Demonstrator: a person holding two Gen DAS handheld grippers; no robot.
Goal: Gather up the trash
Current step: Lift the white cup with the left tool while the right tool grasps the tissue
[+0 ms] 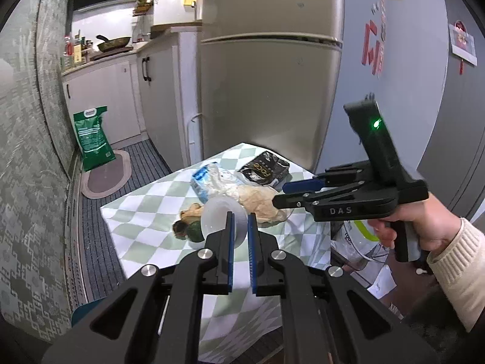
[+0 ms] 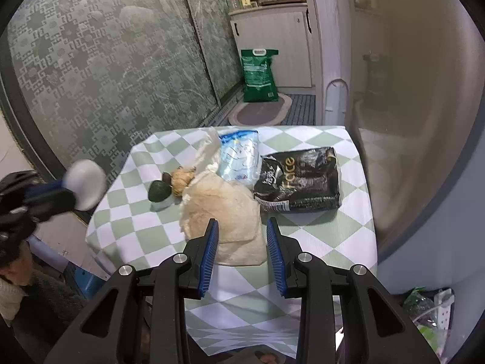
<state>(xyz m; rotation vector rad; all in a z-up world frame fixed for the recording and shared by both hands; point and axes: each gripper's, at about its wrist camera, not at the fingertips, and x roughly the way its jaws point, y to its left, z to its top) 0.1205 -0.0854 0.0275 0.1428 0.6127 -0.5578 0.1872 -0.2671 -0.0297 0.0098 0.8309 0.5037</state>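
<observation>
My left gripper [image 1: 240, 221] is shut on a white plastic cup [image 1: 219, 217], held above the left side of the checkered table [image 1: 145, 209]; the cup also shows blurred in the right wrist view [image 2: 86, 183]. My right gripper [image 2: 242, 236] is open and empty, just above a crumpled beige paper bag [image 2: 221, 209]. It shows from the side in the left wrist view [image 1: 280, 194]. Also on the table lie a blue-white plastic wrapper [image 2: 238, 154], a black "face" packet [image 2: 300, 179], an avocado [image 2: 158, 191] and a brown scrap [image 2: 182, 179].
A silver fridge [image 1: 269, 75] stands behind the table. A green rice sack [image 2: 259, 75] and an oval mat [image 2: 260, 113] are on the floor by white cabinets [image 1: 103, 100]. A bag-lined bin [image 1: 360, 242] sits at the table's right side.
</observation>
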